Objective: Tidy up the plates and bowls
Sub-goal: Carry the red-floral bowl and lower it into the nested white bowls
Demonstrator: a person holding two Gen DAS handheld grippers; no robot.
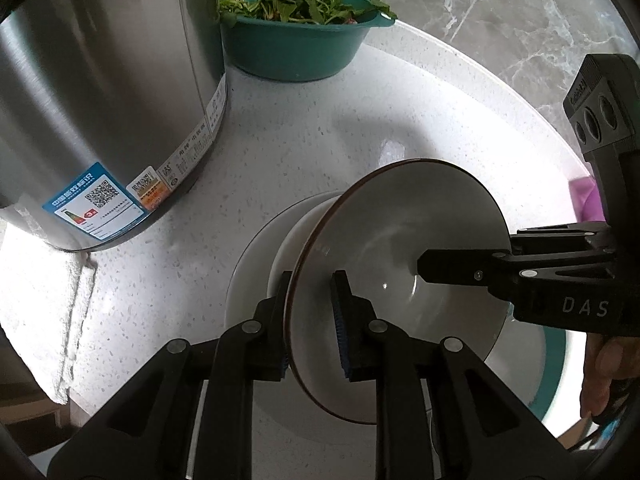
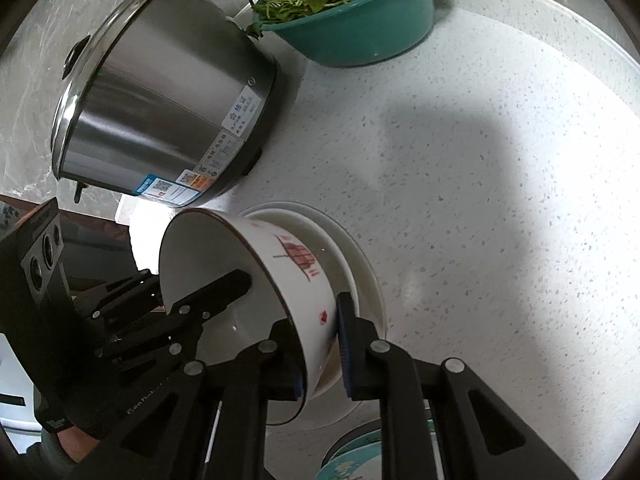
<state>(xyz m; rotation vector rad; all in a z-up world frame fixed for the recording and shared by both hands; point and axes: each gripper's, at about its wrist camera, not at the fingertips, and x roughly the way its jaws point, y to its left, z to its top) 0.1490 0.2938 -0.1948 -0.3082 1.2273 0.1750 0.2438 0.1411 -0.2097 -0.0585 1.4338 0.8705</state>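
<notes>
A white bowl [image 1: 400, 240] with a brown rim and red pattern [image 2: 296, 264] is held tilted over a white plate [image 1: 256, 252] that carries a second white dish [image 2: 360, 280]. My left gripper [image 1: 312, 312] straddles the bowl's rim, one finger inside and one outside, with a gap to the wall. My right gripper [image 2: 320, 344] is shut on the opposite rim of the bowl. It also shows in the left wrist view [image 1: 460, 268], reaching into the bowl. The left gripper shows in the right wrist view [image 2: 216, 296], inside the bowl.
A steel rice cooker [image 1: 100, 100] stands at left on the white speckled counter [image 1: 280, 128]. A teal basin of green leaves [image 1: 292, 32] sits at the back. A teal-rimmed plate [image 2: 360, 456] lies near the front edge. A white towel [image 1: 52, 304] lies at left.
</notes>
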